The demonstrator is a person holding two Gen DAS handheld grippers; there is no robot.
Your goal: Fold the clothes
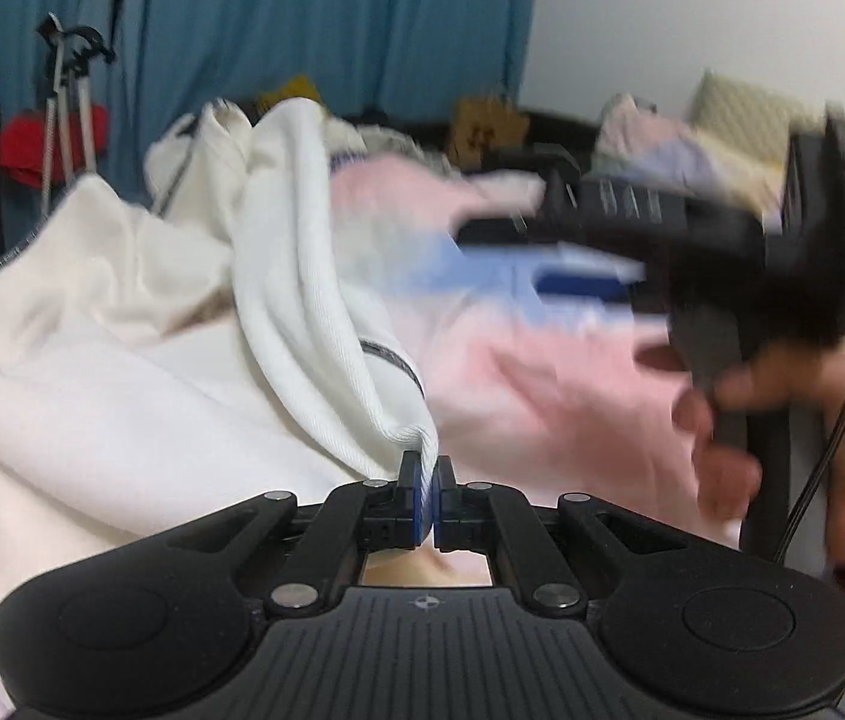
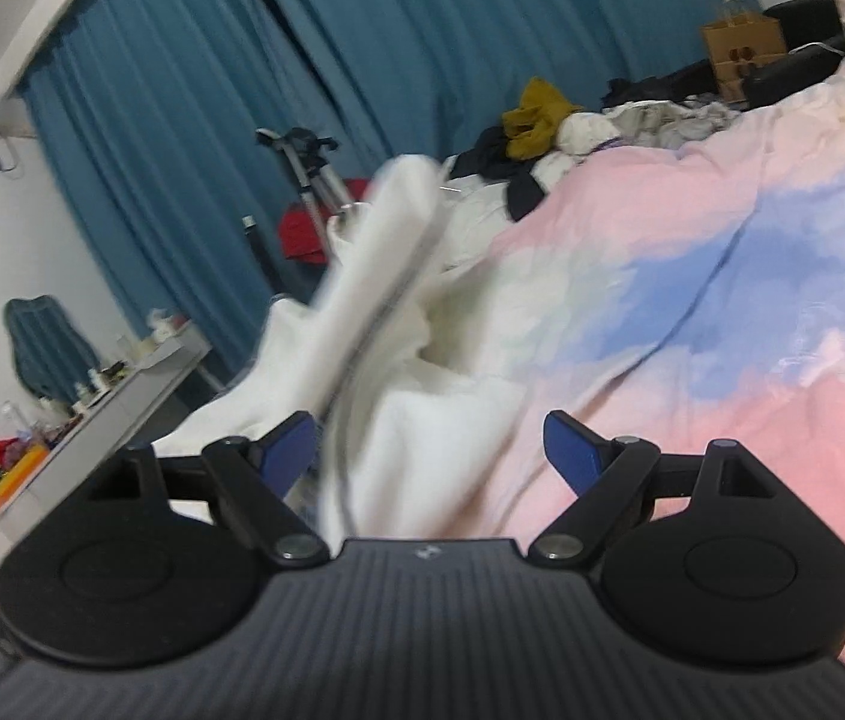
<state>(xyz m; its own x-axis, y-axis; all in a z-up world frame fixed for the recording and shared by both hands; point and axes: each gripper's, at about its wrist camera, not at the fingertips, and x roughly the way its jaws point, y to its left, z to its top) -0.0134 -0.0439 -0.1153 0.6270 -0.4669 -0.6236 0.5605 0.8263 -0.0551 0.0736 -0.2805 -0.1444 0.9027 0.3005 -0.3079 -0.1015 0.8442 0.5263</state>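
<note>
2 tongs: left tongs [image 1: 427, 474] pinch the white sweatshirt's [image 1: 122, 372] ribbed hem; right tongs [image 2: 428, 450] gape wide, empty.
Handling: soft, floppy; likely best gripped at hems.

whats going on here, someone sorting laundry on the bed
A person is folding clothes on a bed, with a handheld gripper in each hand. The left gripper is shut on the hem of a white garment, pulling it taut above the pink and blue duvet. The right gripper is open, with part of the garment between its fingers but nothing clamped.
</note>
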